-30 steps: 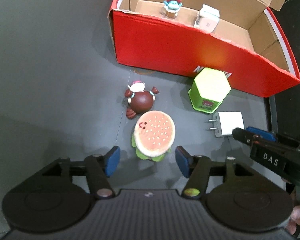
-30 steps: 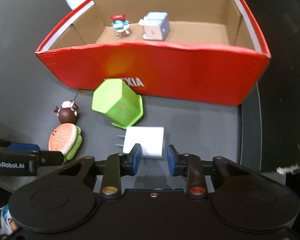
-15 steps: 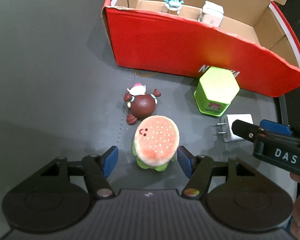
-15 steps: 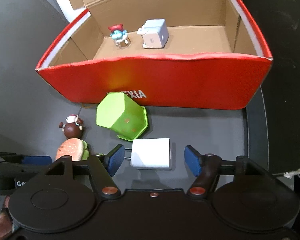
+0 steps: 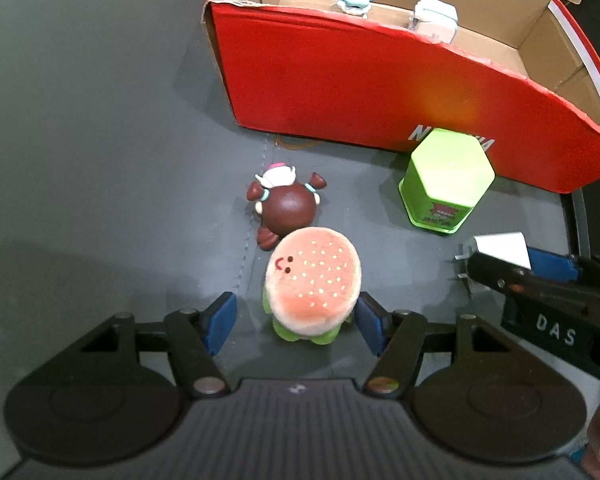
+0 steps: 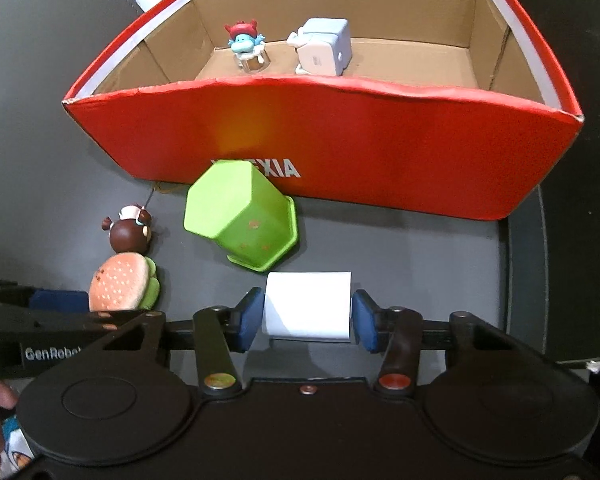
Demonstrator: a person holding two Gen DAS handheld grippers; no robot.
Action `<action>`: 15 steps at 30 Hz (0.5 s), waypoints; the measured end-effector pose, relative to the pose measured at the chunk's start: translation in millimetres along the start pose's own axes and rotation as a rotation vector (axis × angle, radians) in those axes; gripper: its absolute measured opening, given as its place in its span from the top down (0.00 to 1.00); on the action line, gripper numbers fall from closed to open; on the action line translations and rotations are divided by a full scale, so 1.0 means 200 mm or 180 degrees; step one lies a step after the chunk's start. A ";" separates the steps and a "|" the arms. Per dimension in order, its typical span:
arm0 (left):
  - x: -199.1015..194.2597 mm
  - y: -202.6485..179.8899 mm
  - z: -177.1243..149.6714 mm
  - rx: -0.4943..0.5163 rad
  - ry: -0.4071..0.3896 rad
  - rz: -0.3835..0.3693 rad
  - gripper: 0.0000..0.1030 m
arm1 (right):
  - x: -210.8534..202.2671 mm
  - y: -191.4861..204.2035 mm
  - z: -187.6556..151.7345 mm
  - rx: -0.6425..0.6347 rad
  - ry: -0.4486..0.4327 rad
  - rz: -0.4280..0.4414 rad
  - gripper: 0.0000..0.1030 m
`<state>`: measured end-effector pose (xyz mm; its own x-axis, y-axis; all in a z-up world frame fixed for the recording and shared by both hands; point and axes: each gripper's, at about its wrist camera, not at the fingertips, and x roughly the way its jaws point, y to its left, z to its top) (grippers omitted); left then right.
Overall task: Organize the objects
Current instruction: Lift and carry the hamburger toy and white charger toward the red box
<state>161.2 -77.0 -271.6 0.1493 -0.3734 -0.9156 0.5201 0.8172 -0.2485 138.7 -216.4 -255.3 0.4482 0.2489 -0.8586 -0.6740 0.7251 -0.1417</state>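
A red cardboard box [image 5: 380, 92] stands open at the back; it also shows in the right wrist view [image 6: 340, 136]. Inside it are a small blue figure with a red hat [image 6: 245, 42] and a white cube toy [image 6: 324, 47]. My left gripper [image 5: 296, 322] is open, its pads on either side of a plush burger [image 5: 312, 284] on the grey mat. My right gripper [image 6: 306, 314] straddles a white charger [image 6: 307, 304], pads close to its sides, a small gap at the right. A brown doll [image 5: 286, 208] and a green hexagonal container [image 5: 446, 184] lie between.
The grey mat [image 5: 100, 160] stretches to the left of the box. The green container [image 6: 240, 220] lies tipped just before the box's front wall. The brown doll [image 6: 130, 234] touches the burger [image 6: 122, 282]. A dark surface borders the mat at the right.
My right gripper opened, then moved forward around the white charger and narrowed on it. My left gripper moved forward so its pads flank the burger.
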 end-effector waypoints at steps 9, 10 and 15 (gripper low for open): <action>-0.02 -0.03 0.01 0.0023 -0.0053 0.0006 0.57 | -0.07 -0.05 -0.08 -0.0319 0.0098 0.0103 0.53; -0.02 -0.03 0.00 0.0025 -0.0031 0.0004 0.58 | -0.08 -0.06 -0.09 -0.0324 0.0115 0.0100 0.53; -0.05 -0.04 -0.02 0.0080 -0.0043 -0.0005 0.60 | -0.09 -0.09 -0.09 -0.0268 0.0192 0.0058 0.53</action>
<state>152.6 -77.8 -262.0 0.1596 -0.3808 -0.9108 0.5412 0.8054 -0.2419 132.7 -244.8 -245.9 0.4010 0.2206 -0.8891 -0.7298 0.6636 -0.1645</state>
